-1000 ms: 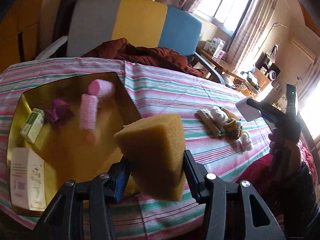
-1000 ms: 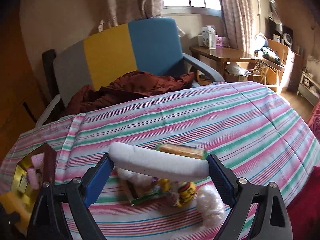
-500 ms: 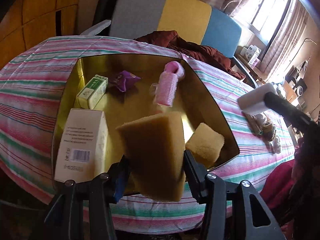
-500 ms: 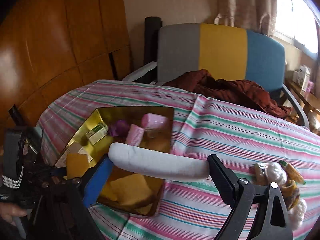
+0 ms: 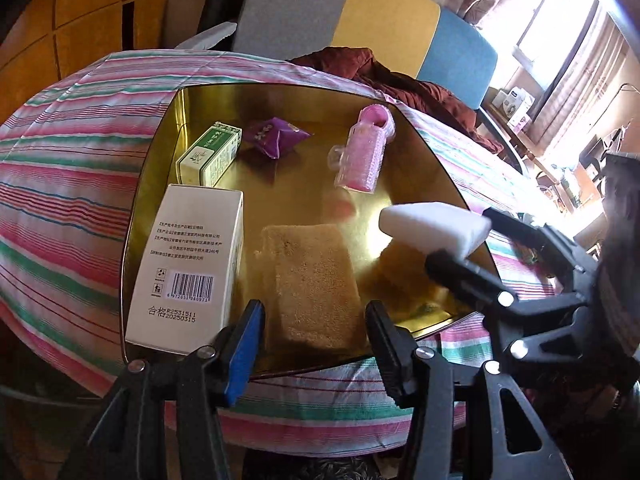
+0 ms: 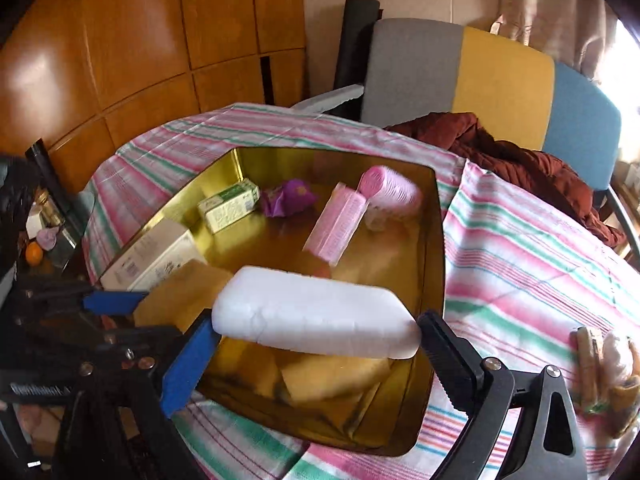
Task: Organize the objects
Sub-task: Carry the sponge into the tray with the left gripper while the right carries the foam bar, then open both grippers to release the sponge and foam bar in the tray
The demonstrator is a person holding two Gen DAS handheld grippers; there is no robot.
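The bench [image 6: 520, 240], under a striped cloth, fills the middle of both views, and the gold tray [image 6: 438, 240] sits on it at centre frame in the right wrist view. In the tray lie a white carton [image 5: 188, 268] at lower left of the left wrist view, a green box [image 5: 210, 152] and a pink roller [image 5: 366, 152] toward the top.

The yellow sponge [image 5: 316, 284] lies on the tray floor at lower centre, its long axis running away from the camera, between the spread fingers of the left gripper [image 5: 314, 340], which look clear of it.

The right gripper [image 6: 316, 344] pinches the white block [image 6: 316, 322] by its ends, long axis left to right across the frame, over the tray's near end. Its drop spot, I judge, lies straight below.
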